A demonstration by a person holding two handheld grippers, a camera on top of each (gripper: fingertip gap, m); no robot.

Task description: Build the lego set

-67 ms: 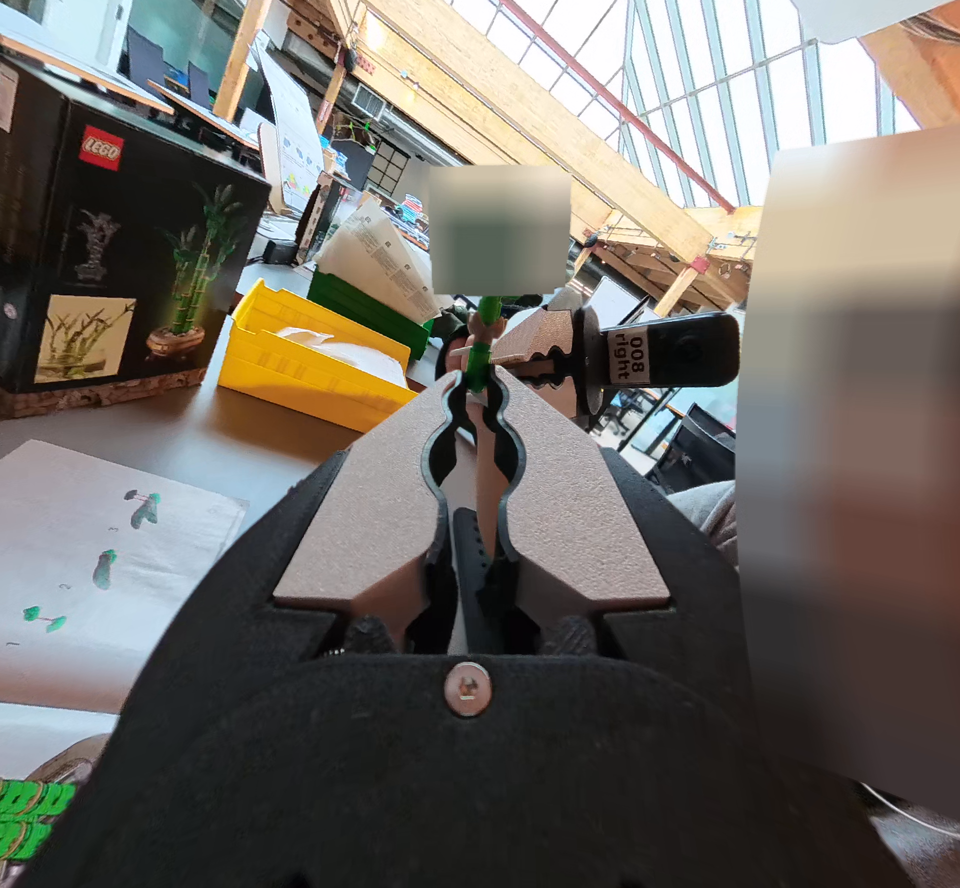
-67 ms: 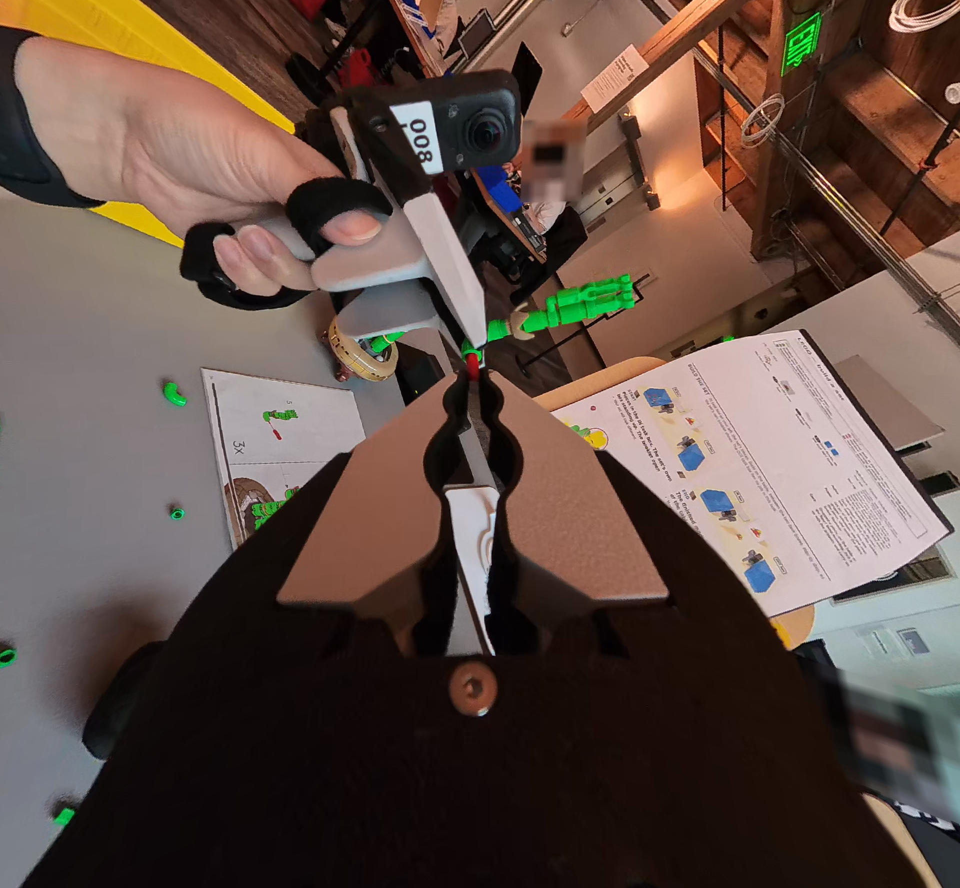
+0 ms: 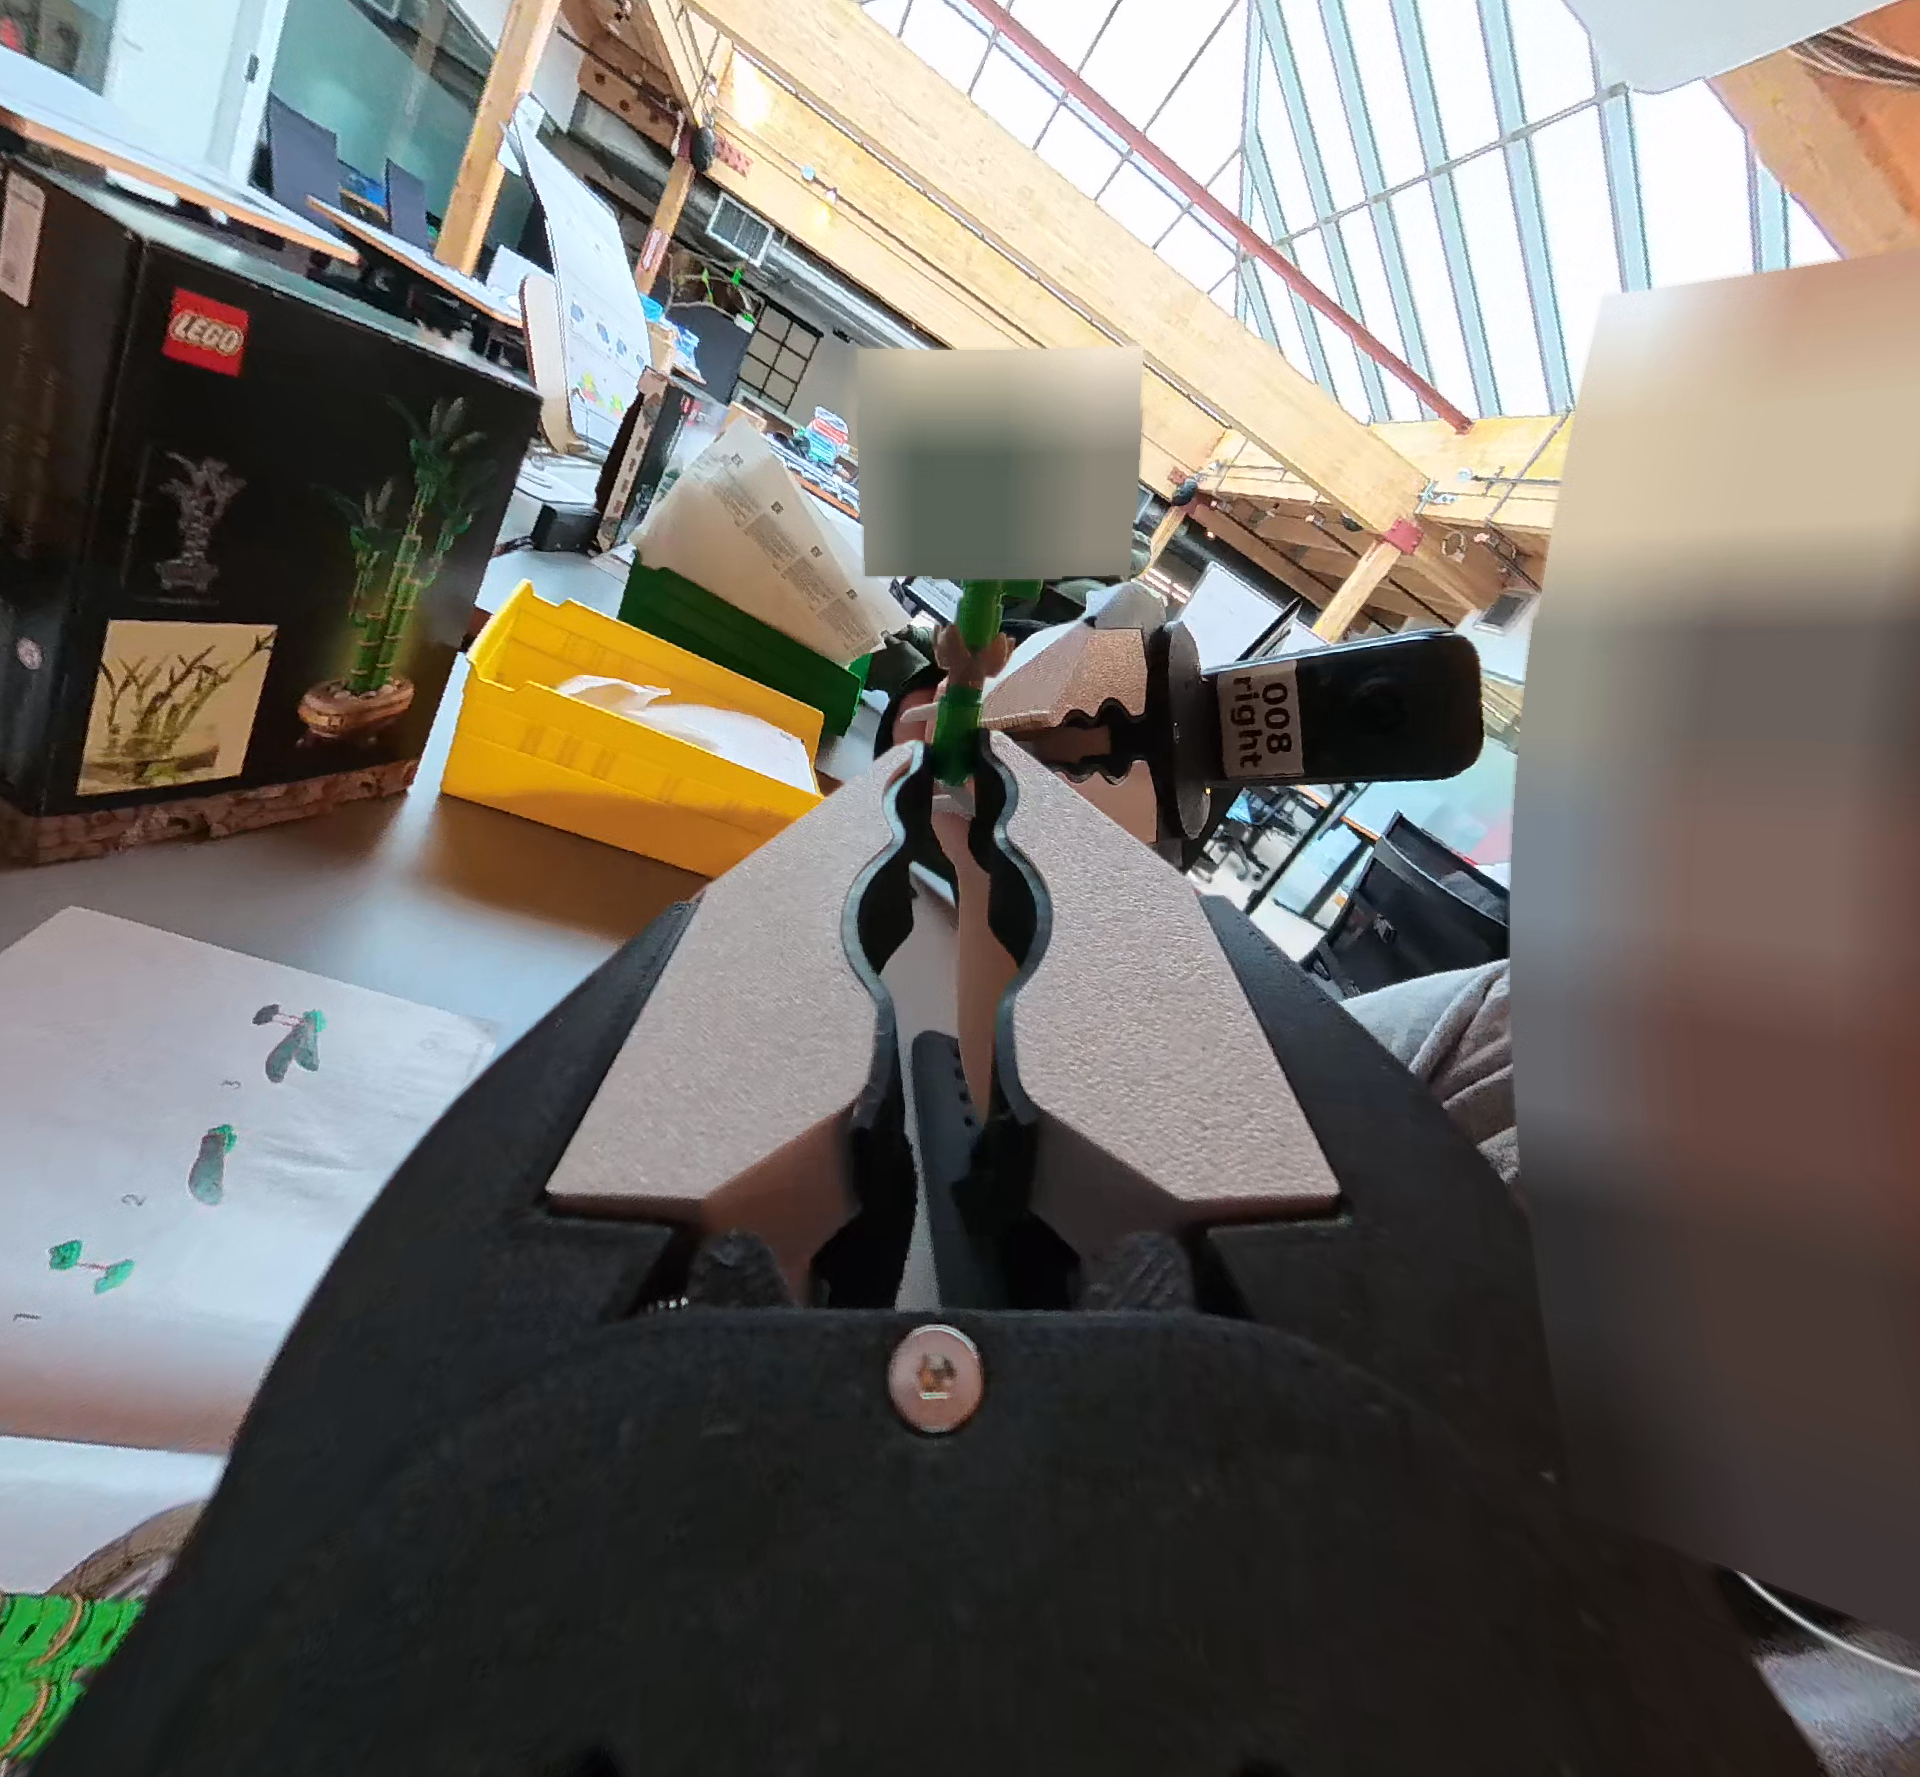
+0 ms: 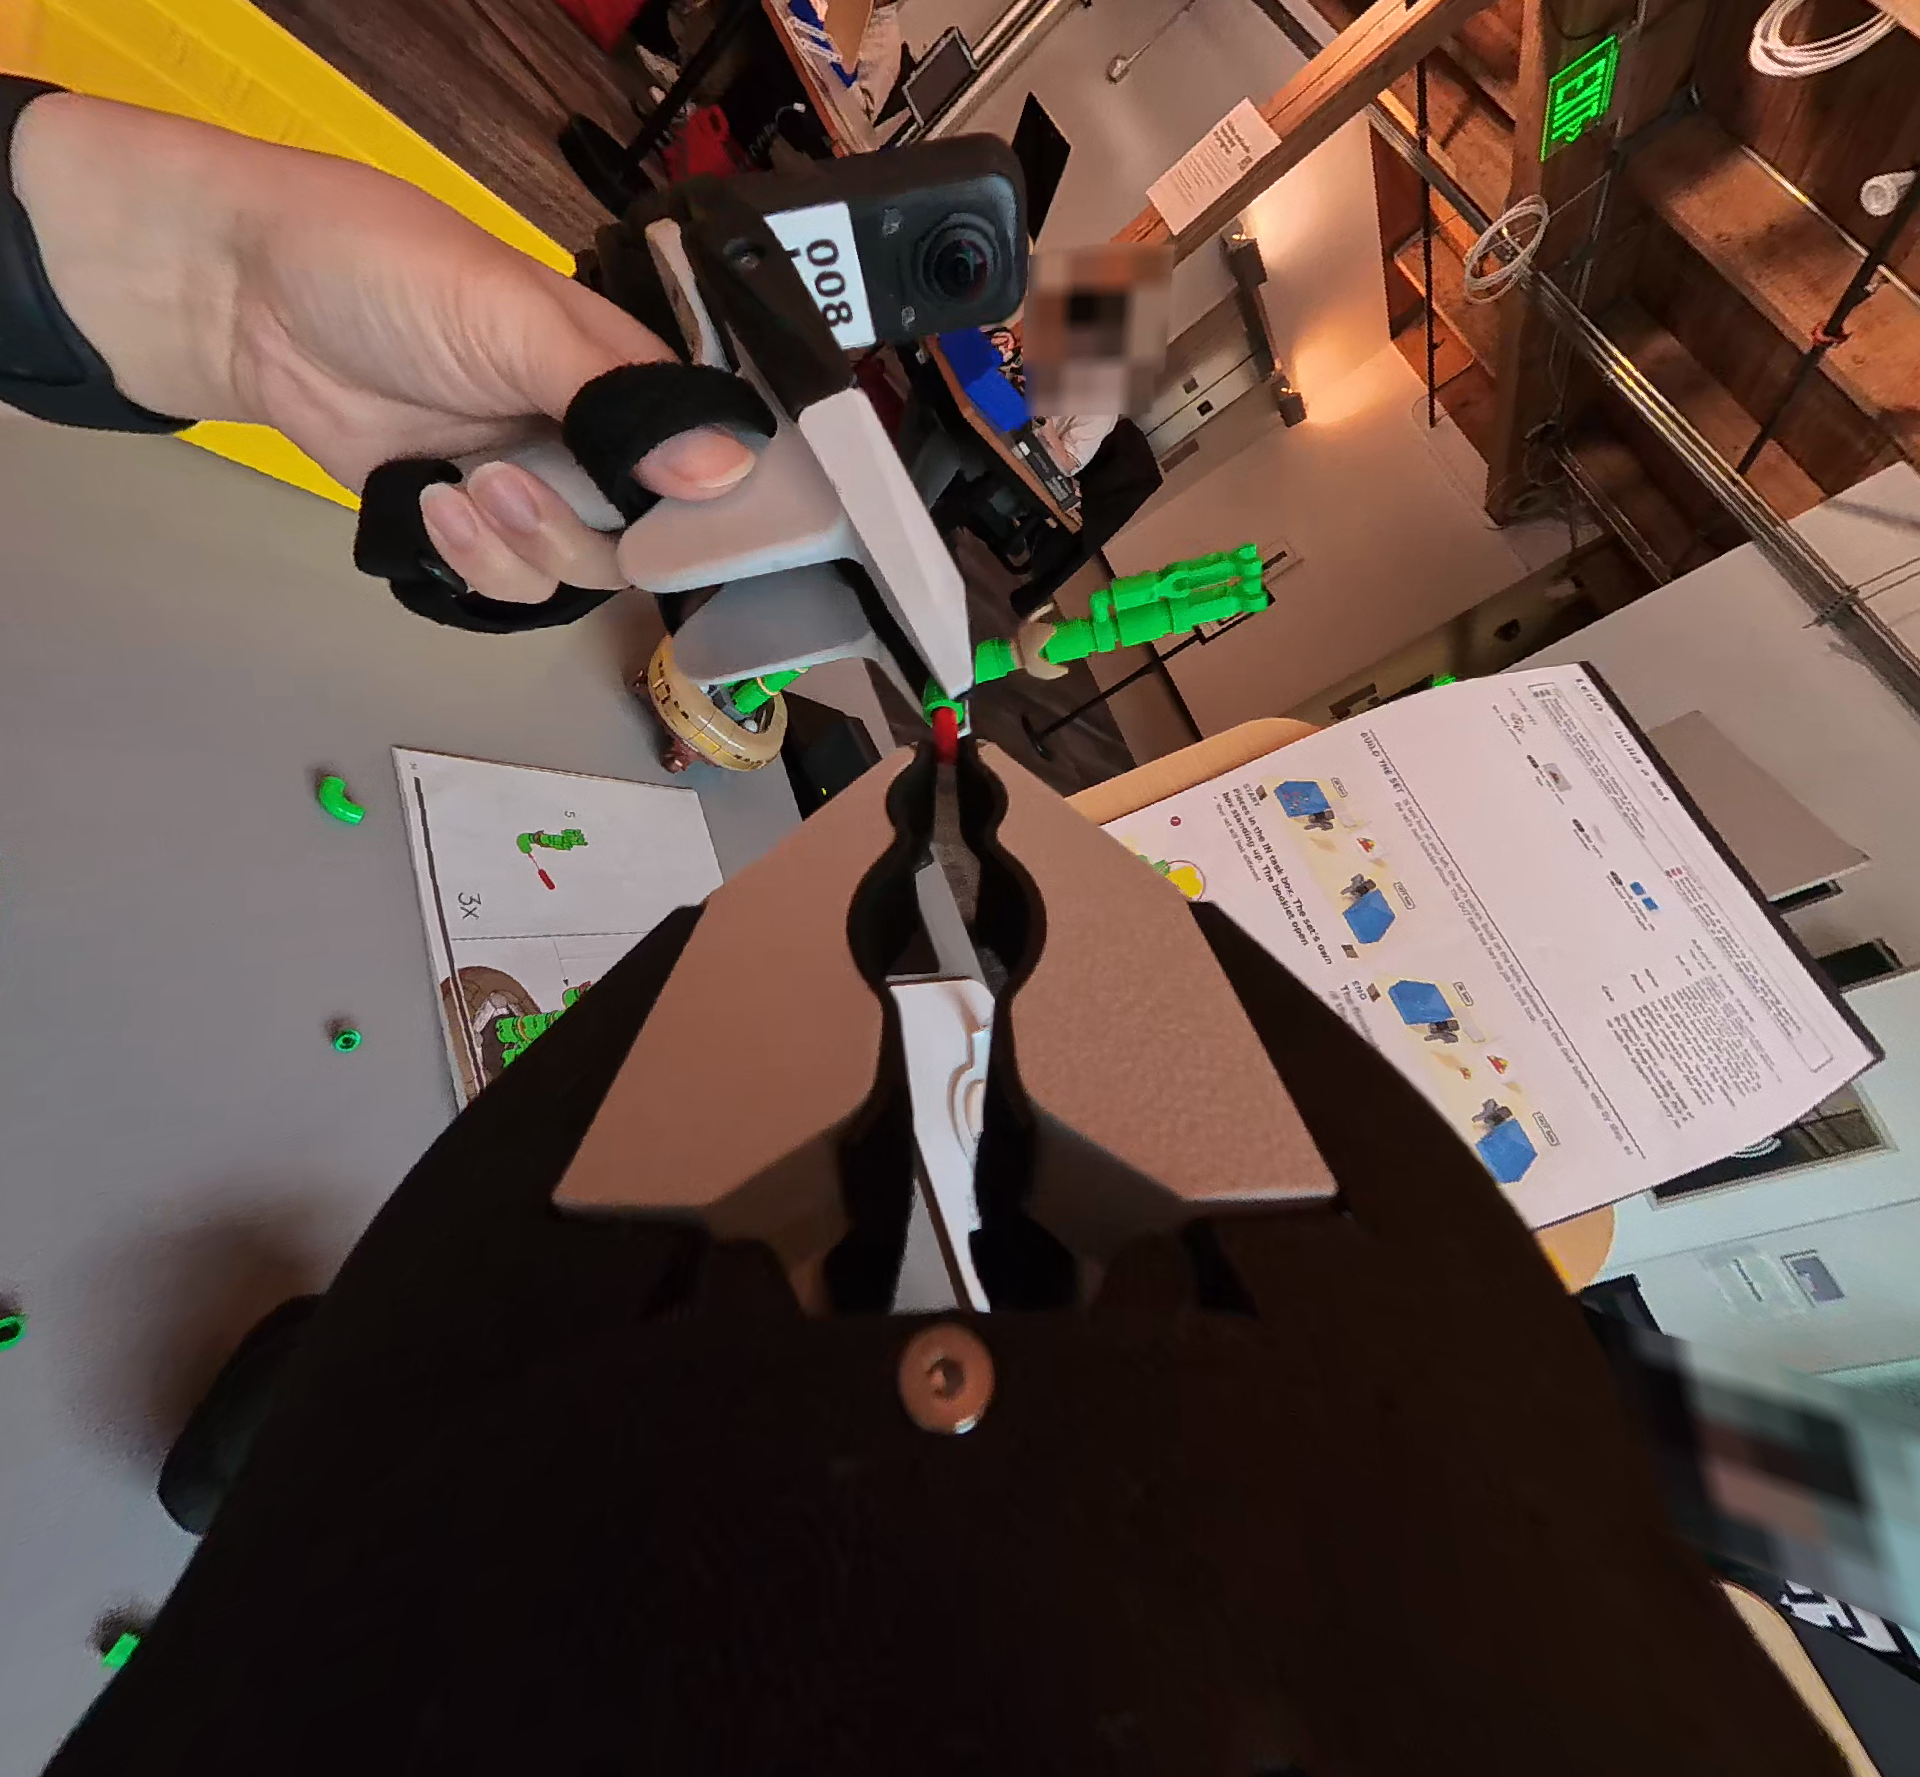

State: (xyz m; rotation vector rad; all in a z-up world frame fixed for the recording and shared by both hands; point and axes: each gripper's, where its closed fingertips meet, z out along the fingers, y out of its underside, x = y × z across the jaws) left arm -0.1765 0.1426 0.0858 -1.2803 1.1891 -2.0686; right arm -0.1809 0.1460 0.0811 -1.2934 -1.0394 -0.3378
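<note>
My left gripper point(image 3: 954, 763) is shut on the lower end of a green bamboo stalk point(image 3: 974, 641) and holds it up in the air; the stalk's top is hidden by a blurred patch. In the right wrist view this stalk point(image 4: 1164, 597) sticks out to the right of the left gripper point(image 4: 951, 680), which a hand holds. My right gripper point(image 4: 943, 757) is shut on a small red pin point(image 4: 943, 733), whose end touches the green base of the stalk at the left gripper's tip. In the left wrist view the right gripper point(image 3: 1003, 711) comes in from the right.
A black Lego box point(image 3: 229, 564), a yellow bin point(image 3: 623, 751) and a green bin point(image 3: 748, 652) stand on the grey table. The instruction booklet point(image 4: 540, 896) lies open. Loose green pieces point(image 4: 340, 797) and a tan round base point(image 4: 717, 735) lie near it. A printed sheet point(image 4: 1507, 948) is at right. The tips of both grippers are at nearly the same place.
</note>
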